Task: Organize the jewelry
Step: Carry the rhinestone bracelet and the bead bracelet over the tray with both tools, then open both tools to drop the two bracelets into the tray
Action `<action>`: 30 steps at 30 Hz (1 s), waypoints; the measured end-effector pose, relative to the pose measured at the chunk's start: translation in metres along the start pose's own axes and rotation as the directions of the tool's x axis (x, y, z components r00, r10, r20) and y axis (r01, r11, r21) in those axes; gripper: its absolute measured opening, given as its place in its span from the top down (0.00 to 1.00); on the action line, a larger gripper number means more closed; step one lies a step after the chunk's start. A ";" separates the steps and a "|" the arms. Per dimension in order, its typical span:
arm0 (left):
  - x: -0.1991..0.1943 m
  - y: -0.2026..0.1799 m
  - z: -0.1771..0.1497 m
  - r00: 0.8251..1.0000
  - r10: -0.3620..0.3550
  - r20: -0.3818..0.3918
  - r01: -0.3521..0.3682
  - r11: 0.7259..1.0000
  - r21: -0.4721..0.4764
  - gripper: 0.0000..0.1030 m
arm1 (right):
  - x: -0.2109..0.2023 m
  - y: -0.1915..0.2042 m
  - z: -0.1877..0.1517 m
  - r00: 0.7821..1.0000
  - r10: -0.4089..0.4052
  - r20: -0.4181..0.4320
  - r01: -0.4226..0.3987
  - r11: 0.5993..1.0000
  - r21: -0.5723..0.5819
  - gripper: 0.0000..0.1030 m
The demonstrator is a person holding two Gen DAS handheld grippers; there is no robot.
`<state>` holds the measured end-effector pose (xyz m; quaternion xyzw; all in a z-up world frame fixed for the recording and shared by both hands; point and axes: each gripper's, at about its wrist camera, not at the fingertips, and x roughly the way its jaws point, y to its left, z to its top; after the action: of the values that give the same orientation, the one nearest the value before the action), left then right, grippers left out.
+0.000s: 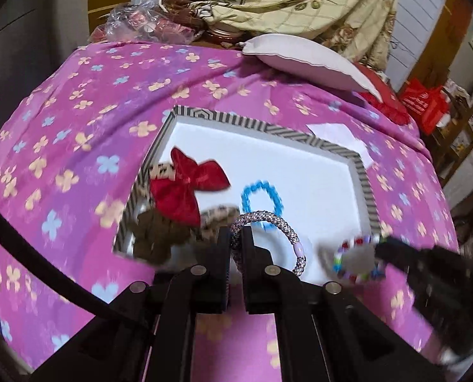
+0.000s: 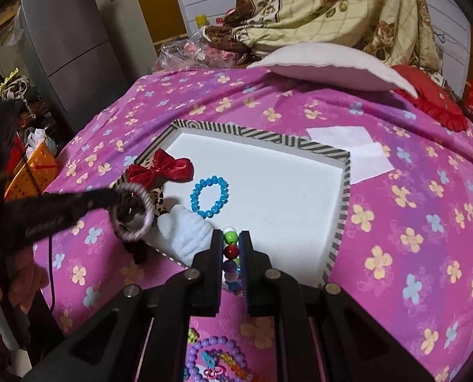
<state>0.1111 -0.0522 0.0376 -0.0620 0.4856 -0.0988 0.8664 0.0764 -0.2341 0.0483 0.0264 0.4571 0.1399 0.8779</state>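
A: Left gripper [image 1: 236, 238], jaws clamped on the woven lilac bracelet [image 1: 269, 237]?

B: Yes, pinched at 1 side of the loop; the rest hanging free to the right, above the near edge of the striped-rim tray [image 1: 365, 184].

A: And the right gripper [image 2: 231, 248]?

B: Jaws closed on a multicolour bead bracelet [image 2: 230, 250]; green, red and purple beads stacked in the narrow gap, held over the tray's near part.

A: Inside the tray?

B: Blue bead bracelet [image 2: 209, 196] flat on the white floor, left of middle. Red bow [image 2: 161, 168] against the left wall, partly on the rim. Something white and fluffy [image 2: 187, 232] at the near left corner.

A: Outside?

B: More bead bracelets [image 2: 217, 363] on the pink flowered bedsheet [image 2: 411, 222], just below the right gripper. White paper [image 2: 357, 152] touching the tray's far right corner. Pillow [image 2: 328, 63] further back.
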 end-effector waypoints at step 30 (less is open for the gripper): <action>0.114 0.010 0.065 0.975 0.209 -0.078 -0.206 0.978 0.040 0.82 | 0.111 -0.057 0.031 0.988 -0.053 -0.144 0.070 0.991 0.116 0.80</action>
<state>0.2256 -0.0683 -0.0246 0.0069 0.5230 -0.0180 0.8521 0.1747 -0.2566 -0.0323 0.0555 0.5263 0.0861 0.8441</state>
